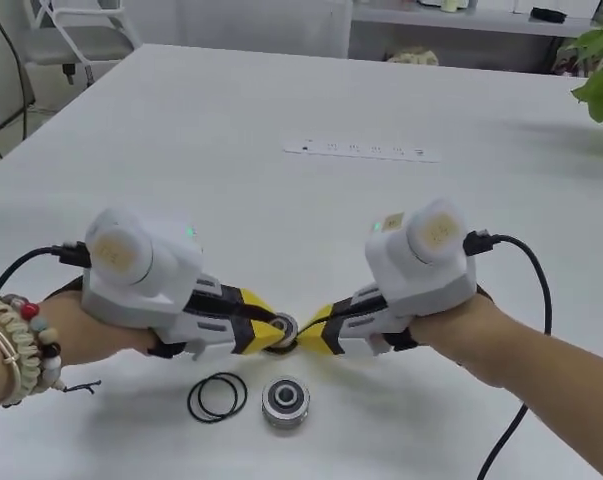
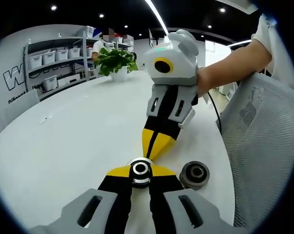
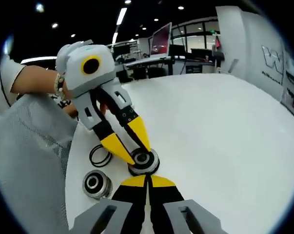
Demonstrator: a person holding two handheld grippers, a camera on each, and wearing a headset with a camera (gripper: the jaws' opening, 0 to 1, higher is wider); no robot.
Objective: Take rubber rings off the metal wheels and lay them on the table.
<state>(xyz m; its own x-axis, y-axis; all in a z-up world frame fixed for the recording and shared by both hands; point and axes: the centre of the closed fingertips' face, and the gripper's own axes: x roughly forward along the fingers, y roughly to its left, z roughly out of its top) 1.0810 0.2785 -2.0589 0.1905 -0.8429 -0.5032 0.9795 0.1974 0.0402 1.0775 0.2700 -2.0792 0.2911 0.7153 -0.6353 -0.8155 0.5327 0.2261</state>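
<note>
Between the tips of both grippers, a metal wheel (image 3: 143, 160), lying flat with its hub up. Clasped across its width by the left gripper (image 1: 272, 332), jaws spread only as wide as the wheel, one yellow tip on each side. Touched on the opposite rim by the right gripper (image 3: 147, 179), jaws pressed together with barely a slit between them. Cannot tell whether anything thin is pinched there. Cannot tell either whether this wheel rests on the table or hangs just above it.

Just beside the held wheel, toward the person, a second metal wheel (image 1: 284, 398), flat on the table and clear of both tools. Next to that, on the left gripper's side of the held wheel, two thin black rubber rings (image 1: 217, 396), overlapping and loose on the surface.

Under all of it, a wide white table (image 1: 231, 180), matte and plain. Well beyond the held wheel, a white power strip (image 1: 361, 151) lying crosswise. Farther still from the held wheel, a leafy plant (image 2: 115, 58) in a white pot, a grey chair (image 1: 76, 30), shelves (image 2: 54, 63) stacked with storage bins, and ceiling spotlights beside a long strip light.
</note>
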